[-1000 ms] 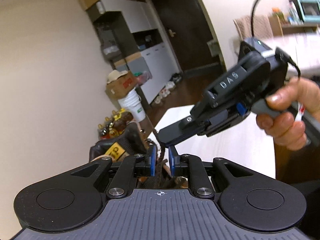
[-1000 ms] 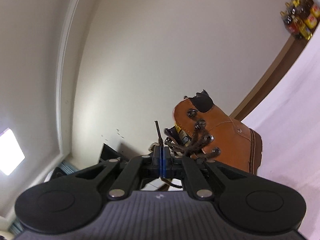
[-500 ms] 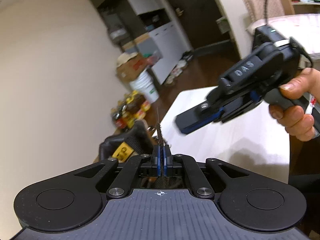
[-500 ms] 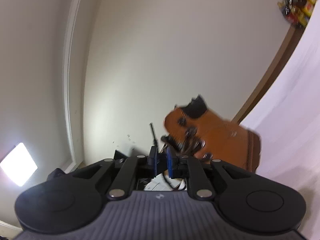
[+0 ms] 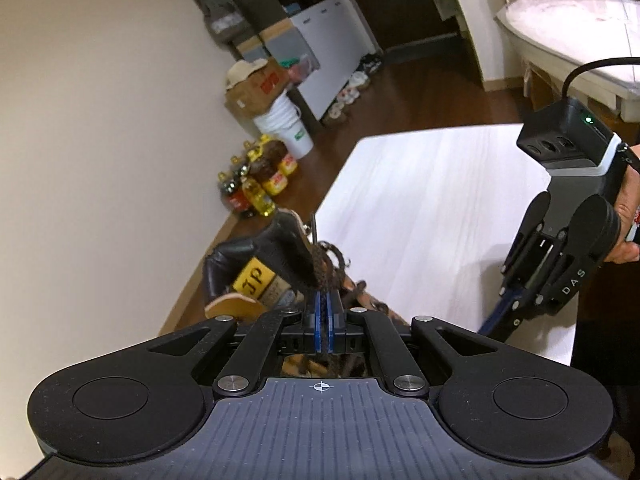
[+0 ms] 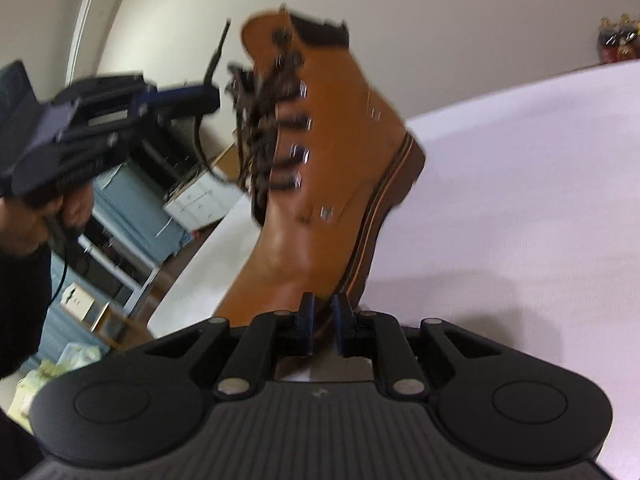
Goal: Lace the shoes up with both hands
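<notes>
Tan leather is filling the right wrist view: the tan leather lace-up boot (image 6: 320, 152) is standing on the white desk (image 6: 520, 200), toe towards that camera, its dark brown braided lace (image 5: 322, 272) criss-crossing the metal eyelets. The left hand-held gripper (image 5: 322, 320) is pinching that lace just above the tongue, blue pads nearly together, the stiff lace tip poking up at twelve o'clock. The right hand-held gripper (image 6: 322, 328) is sitting low by the toe with its jaws only narrowly apart, having just been closing a touch, and nothing is showing between them.

The step in hand looks like a handover done and the next threading coming up. To do it well, the left should be keeping the lace taut and the tip steady, while the right is coming in to take the tip cleanly, close behind the stiff end, before aiming at the next free eyelet.

In the left wrist view the desk is running off to two o'clock, bare and pale. Beyond it, at eleven o'clock, yellow oil bottles (image 5: 256, 184), a white plastic bucket (image 5: 286, 124) and a cardboard box (image 5: 256, 88) are crowding the dark wooden floor (image 5: 420, 100).
</notes>
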`<state>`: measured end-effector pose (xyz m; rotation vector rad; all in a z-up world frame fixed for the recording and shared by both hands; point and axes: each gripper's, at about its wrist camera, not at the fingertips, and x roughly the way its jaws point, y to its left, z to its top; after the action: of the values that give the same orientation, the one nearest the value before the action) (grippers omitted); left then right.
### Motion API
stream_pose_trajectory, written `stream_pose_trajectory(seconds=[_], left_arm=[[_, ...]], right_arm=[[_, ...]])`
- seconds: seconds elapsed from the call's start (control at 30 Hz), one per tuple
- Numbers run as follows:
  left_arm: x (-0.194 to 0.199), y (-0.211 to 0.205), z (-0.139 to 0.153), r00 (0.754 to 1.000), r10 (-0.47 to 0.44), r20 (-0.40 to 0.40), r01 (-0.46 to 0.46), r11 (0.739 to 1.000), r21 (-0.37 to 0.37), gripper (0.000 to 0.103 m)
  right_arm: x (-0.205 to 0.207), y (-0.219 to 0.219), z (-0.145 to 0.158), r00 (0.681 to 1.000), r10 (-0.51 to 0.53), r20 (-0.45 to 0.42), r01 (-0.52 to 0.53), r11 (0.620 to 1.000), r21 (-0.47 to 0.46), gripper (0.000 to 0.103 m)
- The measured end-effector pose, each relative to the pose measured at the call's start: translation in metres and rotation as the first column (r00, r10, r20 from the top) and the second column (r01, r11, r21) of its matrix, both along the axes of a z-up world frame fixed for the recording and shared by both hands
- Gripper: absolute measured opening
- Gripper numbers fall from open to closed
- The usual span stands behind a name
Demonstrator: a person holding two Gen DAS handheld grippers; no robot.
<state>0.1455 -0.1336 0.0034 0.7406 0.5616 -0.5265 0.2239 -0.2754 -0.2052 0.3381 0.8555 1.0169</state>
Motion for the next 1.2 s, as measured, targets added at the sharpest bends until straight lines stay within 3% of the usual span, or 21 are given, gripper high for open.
stream_pose_trajectory(seconds=[0.2,0.37,0.5,0.73,0.97,1.03,1.2], left_arm=[[0.001,0.001,-0.004,0.999,0.030,-0.029,-0.029,0.999,0.027,0.003],[0.002,0.004,-0.003,0.998,0.056,-0.041,-0.055,0.998,0.031,0.003],[0.003,0.003,0.000,0.997,0.058,-0.042,-0.056,0.997,0.047,0.003],[0.005,-0.003,-0.002,0.998,0.050,-0.047,-0.046,0.995,0.090,0.003],[0.005,-0.009,0.004,0.999,0.052,-0.008,-0.052,0.997,0.064,0.003],[0.005,-0.012,0.005,0.999,0.043,-0.010,-0.043,0.997,0.066,0.003],[-0.003,-0.020,0.006,1.000,-0.003,-0.007,0.004,0.996,0.085,0.003]], right_arm=[[-0.010,0.048,-0.012,0.998,0.067,0.018,-0.068,0.998,0.017,0.009],[-0.005,0.098,-0.021,0.998,0.052,0.032,-0.053,0.997,0.047,0.010],[-0.007,0.110,-0.014,0.996,0.055,0.064,-0.058,0.997,0.055,0.010],[-0.006,0.085,0.000,0.994,-0.018,0.104,0.013,0.999,0.048,0.011],[-0.001,0.053,0.011,0.982,-0.122,0.145,0.112,0.991,0.073,0.011],[0.004,0.046,0.016,0.973,-0.160,0.167,0.147,0.985,0.087,0.011],[0.003,0.034,0.041,0.915,-0.228,0.333,0.212,0.974,0.086,0.011]])
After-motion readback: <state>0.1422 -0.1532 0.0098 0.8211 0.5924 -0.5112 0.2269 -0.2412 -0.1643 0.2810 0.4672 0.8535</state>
